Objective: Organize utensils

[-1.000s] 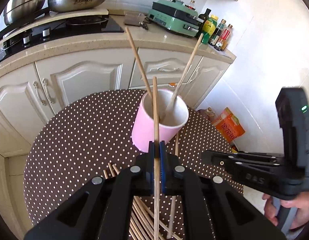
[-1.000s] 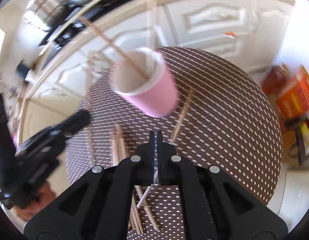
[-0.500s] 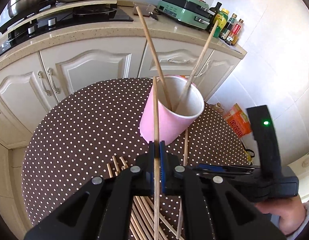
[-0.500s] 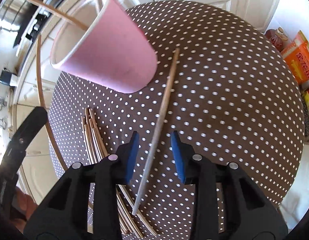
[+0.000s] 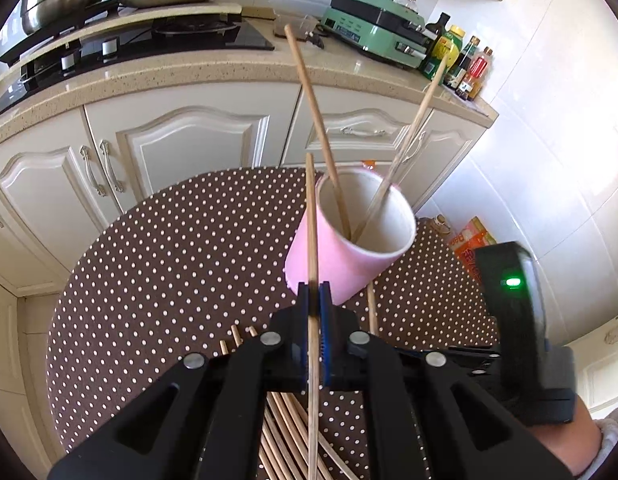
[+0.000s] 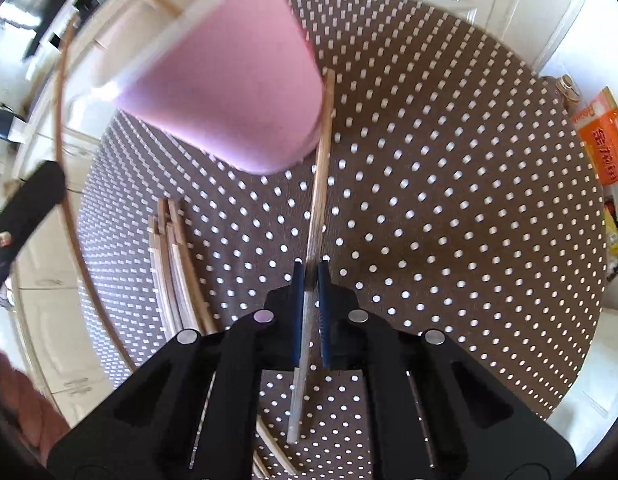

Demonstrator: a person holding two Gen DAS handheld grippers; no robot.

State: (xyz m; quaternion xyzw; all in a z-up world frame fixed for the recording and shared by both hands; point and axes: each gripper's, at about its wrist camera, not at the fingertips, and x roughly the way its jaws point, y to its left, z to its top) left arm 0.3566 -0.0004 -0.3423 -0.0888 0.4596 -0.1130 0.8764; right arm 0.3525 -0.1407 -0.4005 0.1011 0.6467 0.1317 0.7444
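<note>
**Two chopsticks gripped, two already in the cup**

Two sticks already standing in the pink cup (image 5: 351,240), leaning apart, tips at the bottom, tops toward the far counter (image 5: 181,76). Placed on the dotted table (image 5: 157,264), the cup serves as the holder for the sorting.

Left gripper (image 5: 316,300) clamped narrow on one chopstick (image 5: 311,216). Held near the middle, probably for balance during the drop. Long axis running away from the camera, far end just beside the near-left rim of the cup, not yet inside.

Right gripper (image 6: 309,280) just closed, jaws now narrow around a second chopstick (image 6: 321,184) lying on the table. Pads pressing on its sides, as far as visible. Long axis from near to far, far end touching or almost touching the base of the cup on its right side; near, paler end pointing back under the gripper. Gripped low, pointing steeply down, because the stick lies flat.

More sticks in a bundle (image 6: 175,256) left of the right gripper, parallel, near to far, waiting.
</note>
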